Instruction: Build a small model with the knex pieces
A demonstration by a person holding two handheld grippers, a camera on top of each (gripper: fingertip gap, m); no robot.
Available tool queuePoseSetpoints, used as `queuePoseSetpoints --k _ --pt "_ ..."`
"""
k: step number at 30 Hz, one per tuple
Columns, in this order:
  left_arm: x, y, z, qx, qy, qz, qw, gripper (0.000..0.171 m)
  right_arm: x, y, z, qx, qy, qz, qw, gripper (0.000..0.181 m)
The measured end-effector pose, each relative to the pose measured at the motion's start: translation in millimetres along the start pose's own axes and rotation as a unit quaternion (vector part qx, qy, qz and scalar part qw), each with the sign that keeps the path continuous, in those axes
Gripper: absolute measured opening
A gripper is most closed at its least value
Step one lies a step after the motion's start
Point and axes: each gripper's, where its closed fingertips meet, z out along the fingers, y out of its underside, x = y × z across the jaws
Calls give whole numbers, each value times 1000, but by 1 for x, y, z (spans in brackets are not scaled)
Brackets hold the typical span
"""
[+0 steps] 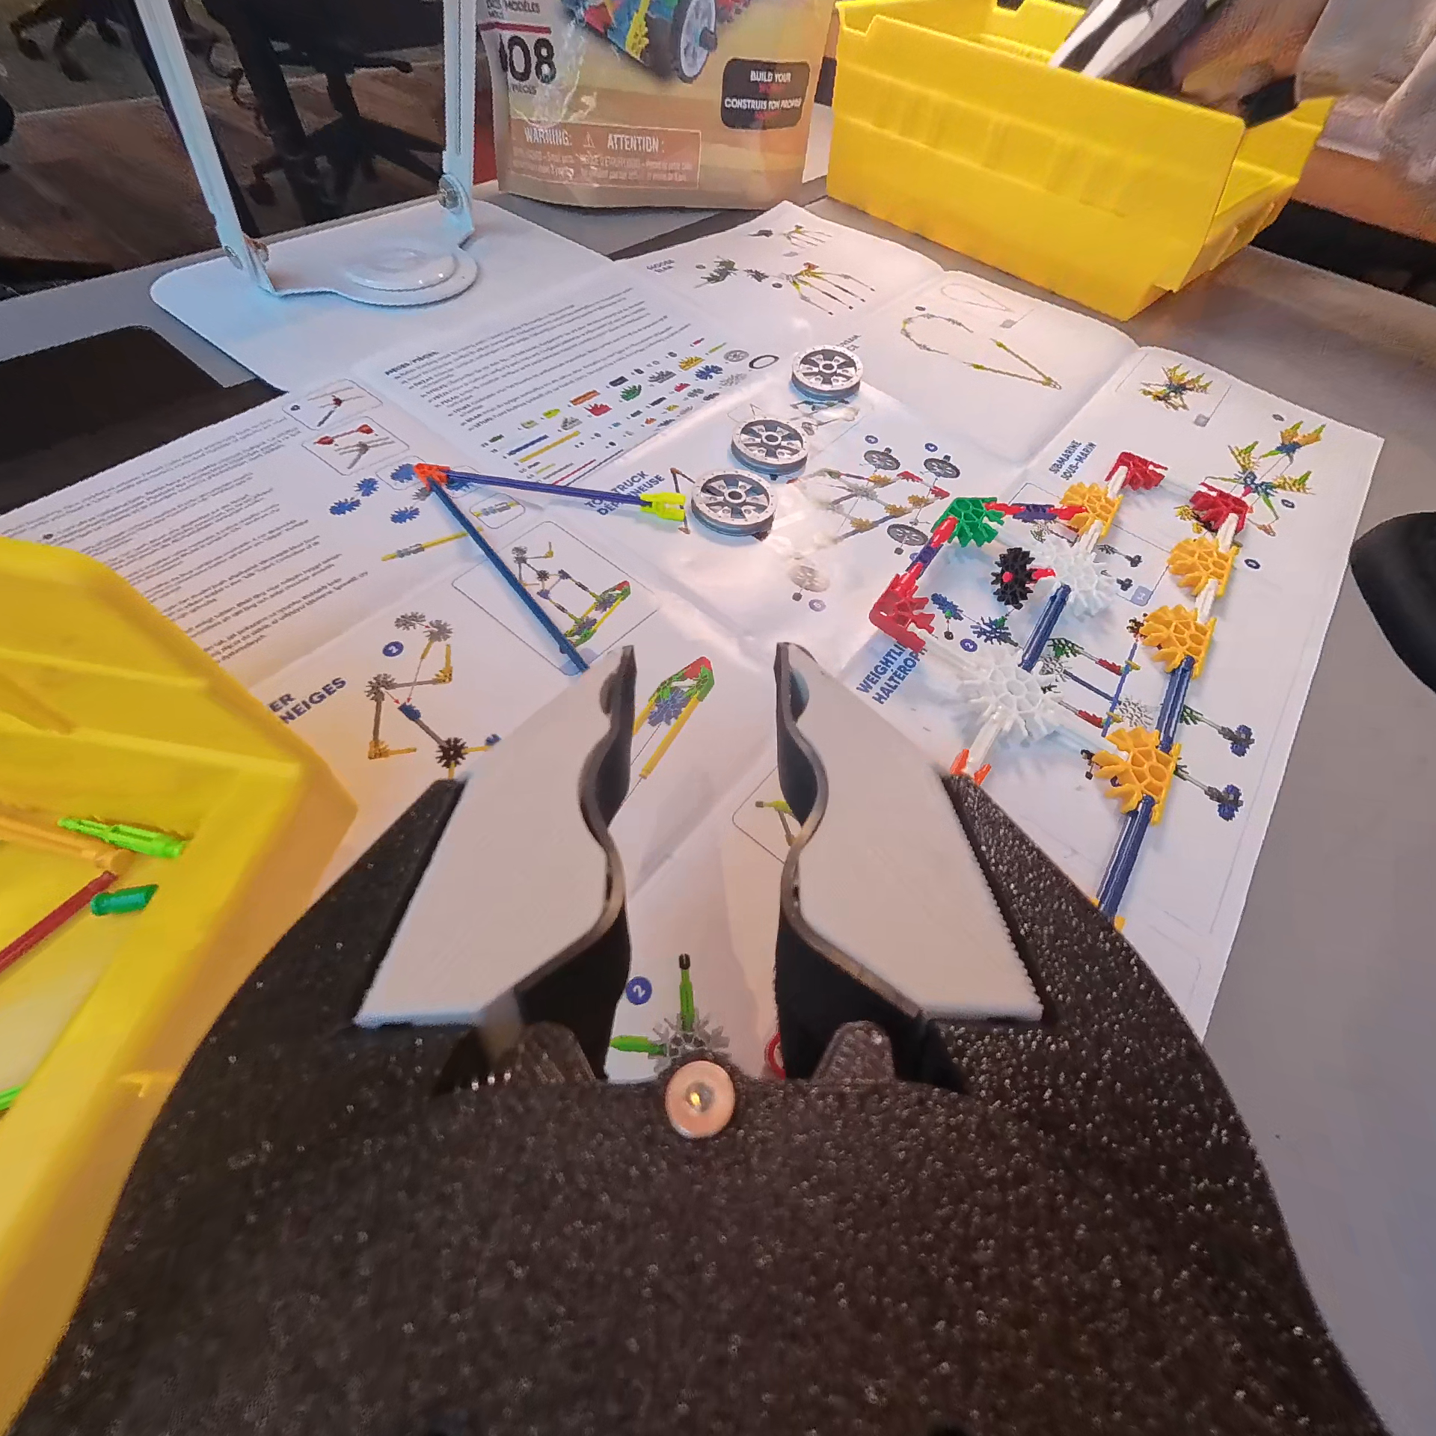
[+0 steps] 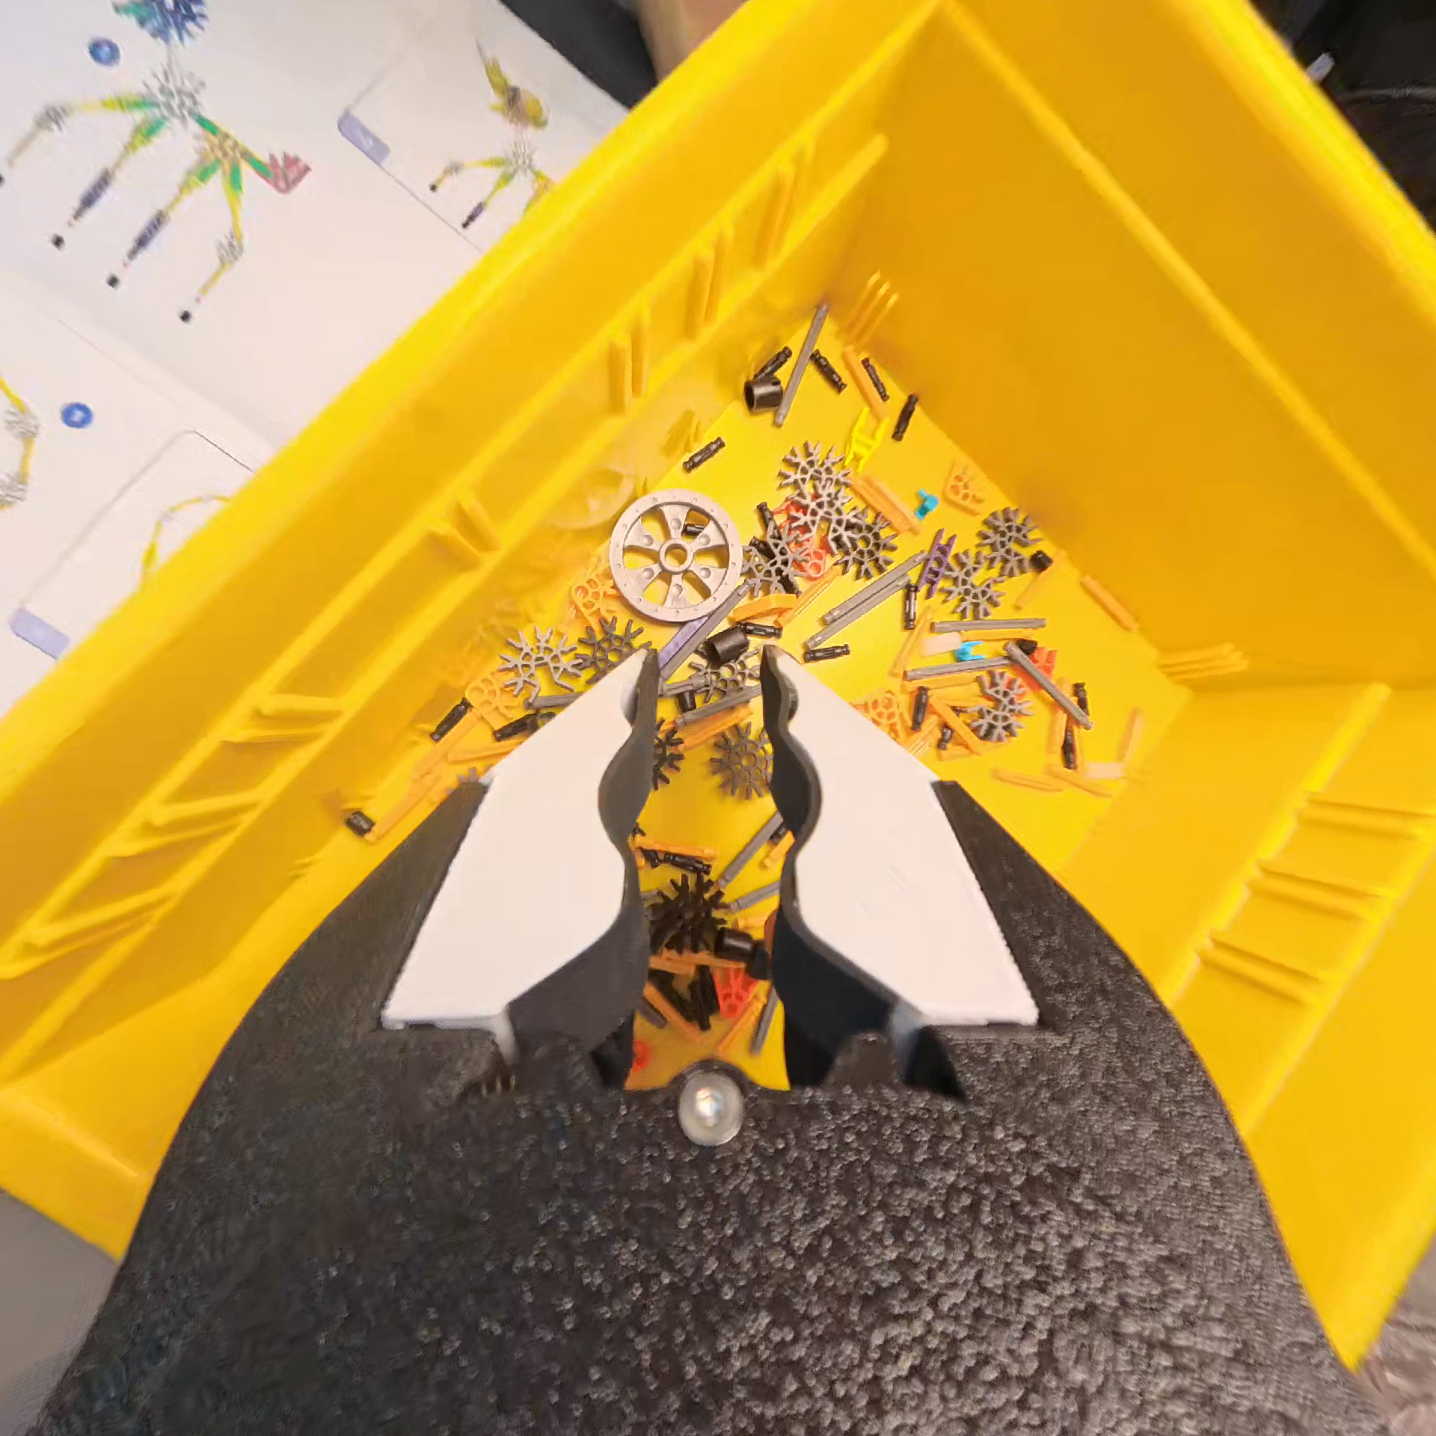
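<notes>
My left gripper is open and empty, hovering over a large printed instruction sheet on the table. Just beyond its left fingertip lies a V of two blue rods joined by an orange connector, with a yellow-green clip at one end. Three grey wheels lie in a row ahead. A colourful rod-and-connector frame lies to the right. My right gripper is open and empty, pointing down into a yellow bin holding several small grey, black and orange connectors and rods and one grey wheel.
A second yellow bin with green and red pieces stands at the left of the left wrist view. Another yellow bin, a product bag and a white lamp base stand at the back. Some 55 cm of space lies between my two pairs of fingers.
</notes>
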Motion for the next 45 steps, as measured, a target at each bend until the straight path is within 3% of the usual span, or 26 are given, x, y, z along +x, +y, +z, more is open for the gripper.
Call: queuePoseSetpoints --k 10,18,23,30,37,45 --pt "2 -15 -17 68 -36 38 996 32 -6 -7 24 44 -56 -54 996 41" --pt "0 -13 -15 58 -68 58 994 31 -12 -16 30 53 -70 -161 983 39" --pt "2 -10 -10 41 -74 72 994 30 -9 -16 35 34 -107 -133 985 37" --pt "1 -10 -11 45 -79 74 993 29 3 -12 38 30 -94 -122 988 37" --pt "1 -12 -12 50 -75 68 994 29 -5 -12 23 51 -103 -114 987 37" --pt "0 -15 -16 66 -72 60 993 29 3 -33 -33 145 -83 -87 982 37"
